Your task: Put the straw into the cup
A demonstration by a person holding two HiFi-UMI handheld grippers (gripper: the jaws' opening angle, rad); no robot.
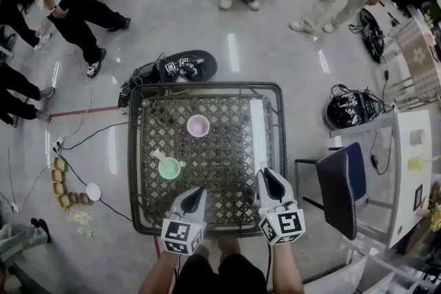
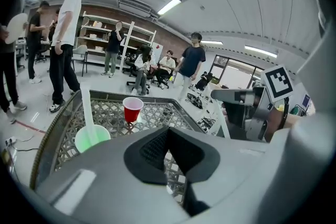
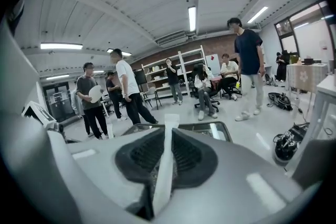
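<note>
On the metal lattice table [image 1: 138, 148] stand a green cup [image 1: 169, 168] and a red cup [image 1: 198, 125]. One white straw [image 2: 86, 107] leans in the green cup [image 2: 92, 138]; the red cup [image 2: 132, 109] behind it is empty. My right gripper [image 1: 267, 174] hovers over the table's near right part, shut on a second white straw [image 3: 165, 165] that sticks up past the jaw tips. My left gripper [image 1: 198, 191] is above the near edge, to the right of the green cup, its jaws together with nothing between them.
A white strip [image 1: 258, 131] lies along the table's right side. A blue chair [image 1: 341, 186] and a white cabinet [image 1: 413, 169] stand to the right. A black device [image 1: 182, 67] and cables lie on the floor behind the table. Several people stand or sit beyond.
</note>
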